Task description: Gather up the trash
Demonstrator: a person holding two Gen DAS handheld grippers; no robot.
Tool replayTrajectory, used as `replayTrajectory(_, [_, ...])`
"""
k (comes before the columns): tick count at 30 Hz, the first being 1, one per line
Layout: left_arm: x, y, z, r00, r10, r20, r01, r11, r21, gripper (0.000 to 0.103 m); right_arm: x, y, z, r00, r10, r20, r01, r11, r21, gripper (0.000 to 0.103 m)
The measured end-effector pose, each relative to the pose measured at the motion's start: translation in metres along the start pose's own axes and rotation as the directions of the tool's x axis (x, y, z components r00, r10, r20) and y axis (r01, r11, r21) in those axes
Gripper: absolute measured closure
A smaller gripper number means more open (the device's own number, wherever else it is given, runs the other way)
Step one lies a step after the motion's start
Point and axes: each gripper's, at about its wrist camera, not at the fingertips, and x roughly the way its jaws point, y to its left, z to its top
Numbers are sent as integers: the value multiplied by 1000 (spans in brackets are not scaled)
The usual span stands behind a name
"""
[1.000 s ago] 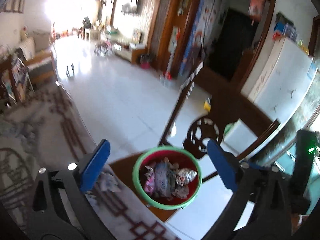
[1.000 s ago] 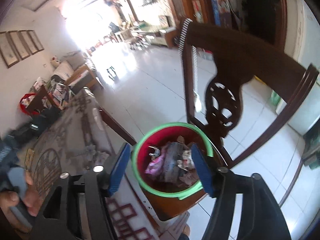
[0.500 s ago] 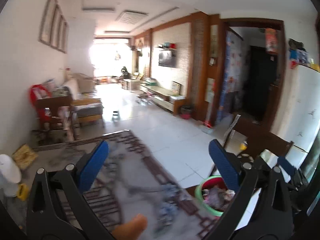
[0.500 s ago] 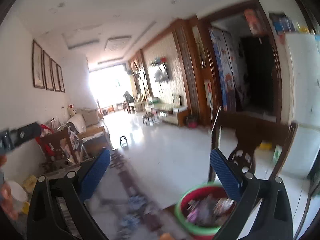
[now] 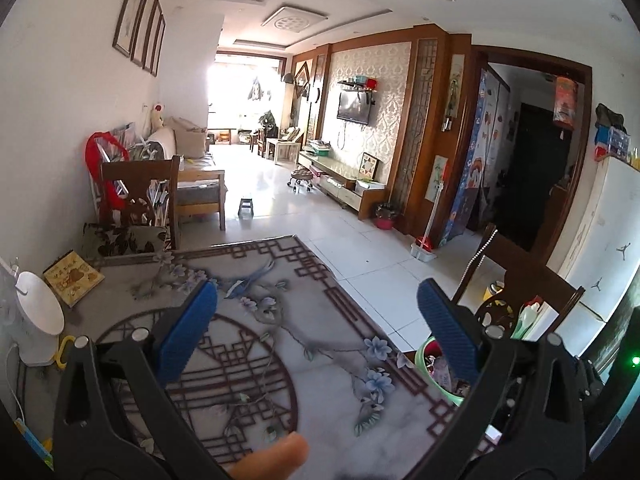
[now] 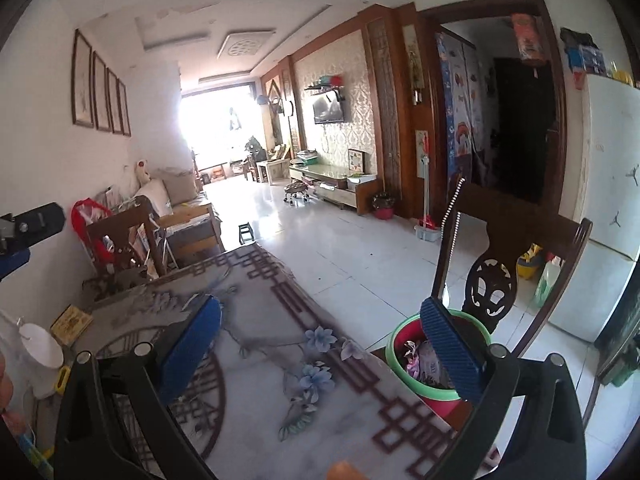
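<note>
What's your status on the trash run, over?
Left tool open, empty. Right tool open, empty, jaws just opened. Green-rimmed red plastic trash basket holds wrappers, beside patterned table. Nothing blocking.

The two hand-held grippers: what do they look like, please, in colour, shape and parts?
Both look alike. The left hand-held gripper and the right hand-held gripper each have two black triangular arms with cut-out holes and silver round bolts. Each arm ends in a flat blue pad with a ribbed surface. No sleeves or cables show.
</note>
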Motion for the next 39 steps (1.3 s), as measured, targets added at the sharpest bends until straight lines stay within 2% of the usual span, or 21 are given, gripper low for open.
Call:
replayTrajectory(12, [-6, 20, -5, 1000, -1, -29, -1, 999, -50, 5, -16, 19, -7, 1000, 10, -12, -11, 999, -39, 7])
replayTrajectory(39, [-7, 20, -10, 999, -6, -40, 5, 1000, -29, 5, -16, 24, -13, 999, 21, -35, -22, 999, -41, 7])
